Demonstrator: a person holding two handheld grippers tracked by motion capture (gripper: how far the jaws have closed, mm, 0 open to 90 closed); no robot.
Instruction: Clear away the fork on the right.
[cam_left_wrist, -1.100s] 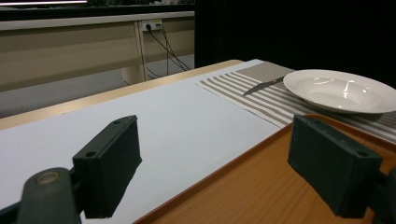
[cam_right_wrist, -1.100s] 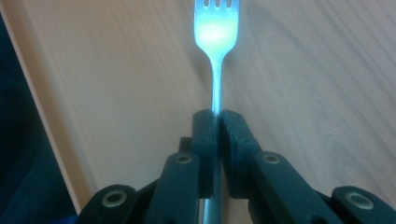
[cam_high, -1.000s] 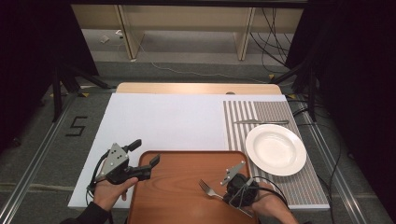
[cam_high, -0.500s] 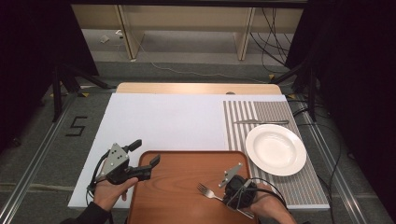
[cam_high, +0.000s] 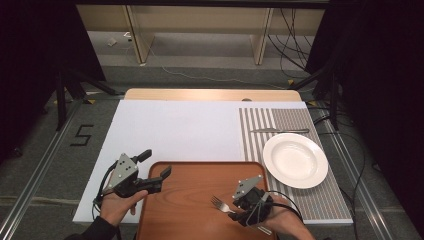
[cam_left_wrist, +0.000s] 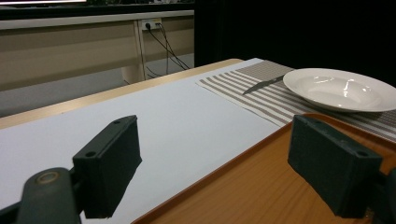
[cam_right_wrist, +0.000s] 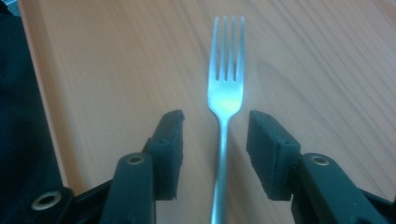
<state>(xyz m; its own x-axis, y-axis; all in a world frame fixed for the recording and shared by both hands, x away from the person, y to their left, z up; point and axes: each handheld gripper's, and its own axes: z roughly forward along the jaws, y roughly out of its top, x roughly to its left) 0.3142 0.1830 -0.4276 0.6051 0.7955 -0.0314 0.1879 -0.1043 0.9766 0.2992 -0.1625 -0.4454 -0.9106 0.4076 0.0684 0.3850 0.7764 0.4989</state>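
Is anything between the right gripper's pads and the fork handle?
No. The fork lies on the tray between the right gripper's just-opened jaws, with clear gaps on both sides.

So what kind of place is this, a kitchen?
Probably not a kitchen, more a test room set up for recording. The plate and fork sit on a table between dark curtains, with loose cables on the floor.

The right tool (cam_right_wrist: 215, 140) has just opened its jaws, releasing the fork (cam_right_wrist: 225, 88) onto the tray (cam_right_wrist: 116, 56).
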